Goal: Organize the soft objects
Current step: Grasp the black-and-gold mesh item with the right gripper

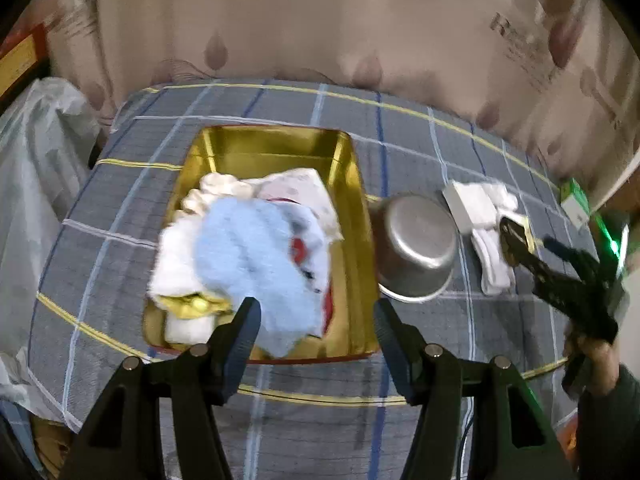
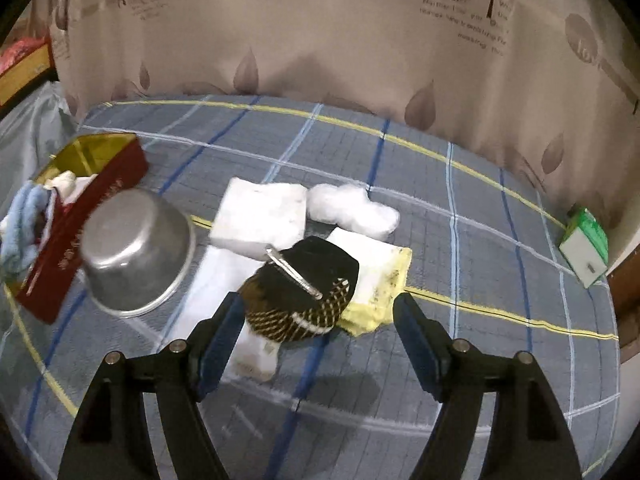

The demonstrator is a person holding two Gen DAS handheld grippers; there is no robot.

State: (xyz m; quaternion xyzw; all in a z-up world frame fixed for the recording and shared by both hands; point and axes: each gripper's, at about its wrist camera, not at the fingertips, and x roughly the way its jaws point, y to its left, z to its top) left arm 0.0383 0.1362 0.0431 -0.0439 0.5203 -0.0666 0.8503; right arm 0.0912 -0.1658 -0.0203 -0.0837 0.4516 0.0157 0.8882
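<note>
Plaid bedsheet (image 2: 400,184) carries a gold tin (image 1: 352,200) of fluffy cloths (image 1: 256,256); both grippers' jaws spread, empty.

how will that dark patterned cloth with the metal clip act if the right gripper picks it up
The dark patterned cloth is bunched, so it will probably droop. The metal clip lies on top and might slide off. The right gripper is open around it, so a mid-bunch pinch seems safest.

Backdrop's a beige curtain (image 2: 320,40) with brown leaf prints and some dark lettering up top. The surface is covered in a grey plaid cloth (image 2: 400,184) with blue, white and yellow stripes. Lighting's pretty dim, edges go dark.
</note>
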